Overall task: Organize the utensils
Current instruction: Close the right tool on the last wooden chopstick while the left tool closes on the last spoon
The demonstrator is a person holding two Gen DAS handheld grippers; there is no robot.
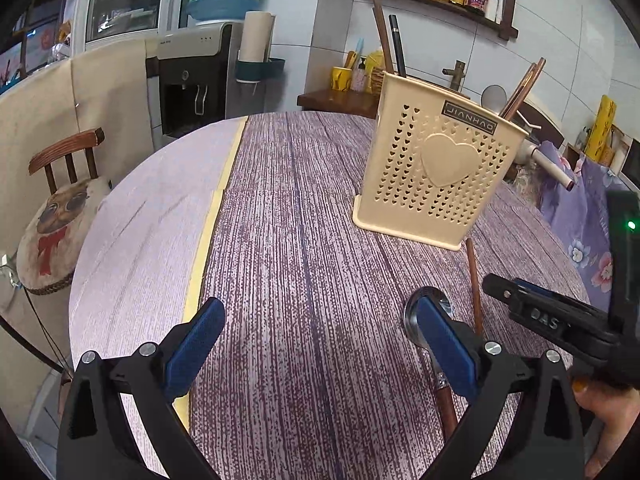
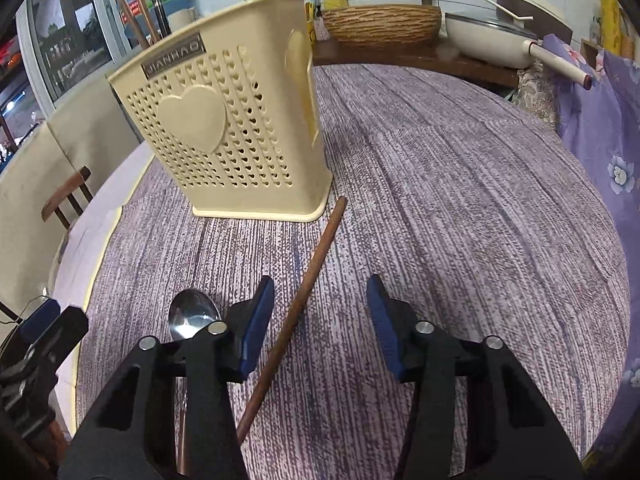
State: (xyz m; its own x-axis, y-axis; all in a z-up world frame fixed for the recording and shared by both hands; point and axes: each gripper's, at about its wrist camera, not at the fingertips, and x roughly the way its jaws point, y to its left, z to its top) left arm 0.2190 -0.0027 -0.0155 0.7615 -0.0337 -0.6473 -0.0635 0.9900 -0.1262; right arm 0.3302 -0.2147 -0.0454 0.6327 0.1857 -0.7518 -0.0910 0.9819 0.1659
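Note:
A cream perforated utensil holder [image 1: 434, 168] with a heart stands upright on the table; it also shows in the right wrist view [image 2: 224, 128]. Chopsticks [image 1: 520, 88] and a spoon stick out of it. A brown chopstick [image 2: 308, 284] lies on the table in front of it, between the open fingers of my right gripper [image 2: 320, 320]; it also shows in the left wrist view [image 1: 474, 280]. A metal spoon [image 2: 192, 314] with a wooden handle lies left of the chopstick, partly under my left gripper's right finger [image 1: 444, 332]. My left gripper [image 1: 320, 340] is open and empty above the table.
The round table [image 1: 300, 240] has a purple striped cover with a yellow tape line [image 1: 204, 240]. A chair [image 1: 56, 216] stands at its left. A purple floral cloth [image 2: 600, 132], a pan and a woven basket [image 2: 382, 24] lie beyond the far right edge.

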